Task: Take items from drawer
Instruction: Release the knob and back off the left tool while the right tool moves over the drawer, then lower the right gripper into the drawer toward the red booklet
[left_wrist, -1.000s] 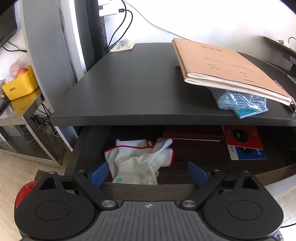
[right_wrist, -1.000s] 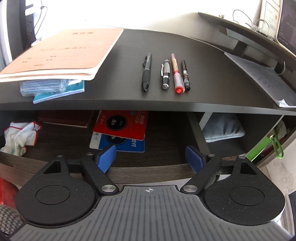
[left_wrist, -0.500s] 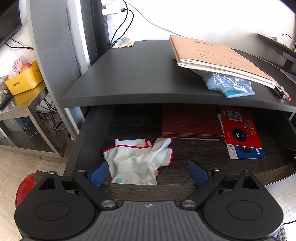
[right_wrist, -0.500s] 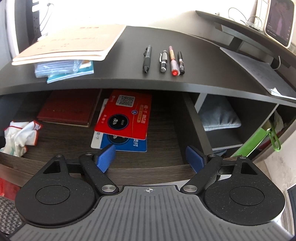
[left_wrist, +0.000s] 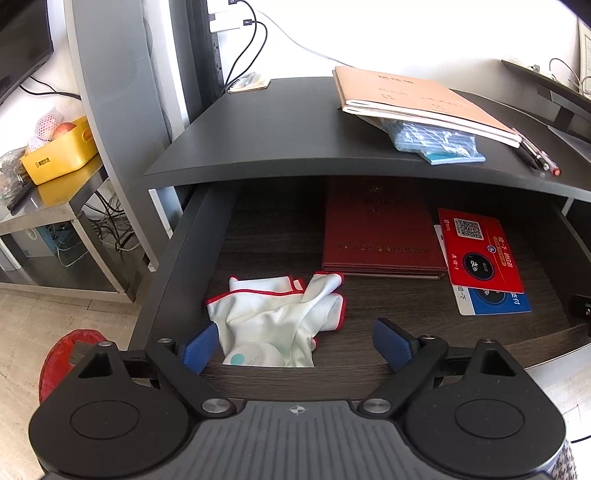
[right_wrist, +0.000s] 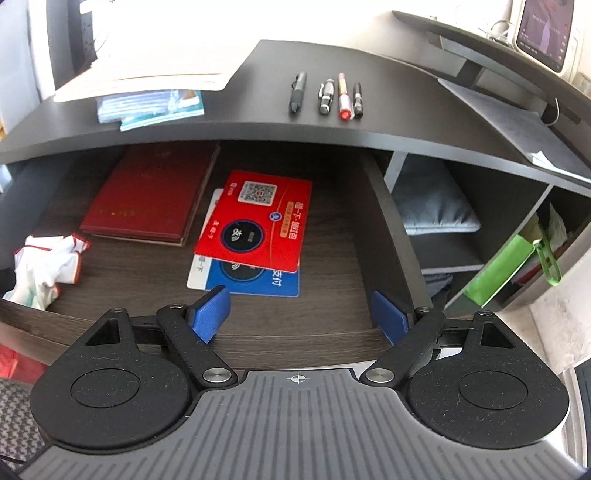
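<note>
While both wide-open, empty, the left hand-held gripper (left_wrist: 295, 343) and right hand-held gripper (right_wrist: 301, 314) hover over the drawer (left_wrist: 295, 380).

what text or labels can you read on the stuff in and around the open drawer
Blue card: "支付" in white; the rest is hidden under the red card.
Red card: a QR code and Chinese print, too small to read surely.
Dark red book: gold cover lettering, too blurred to read.
Tan folder: faint printed lines, unreadable.
Yellow bin: small dark label, unreadable.
</note>
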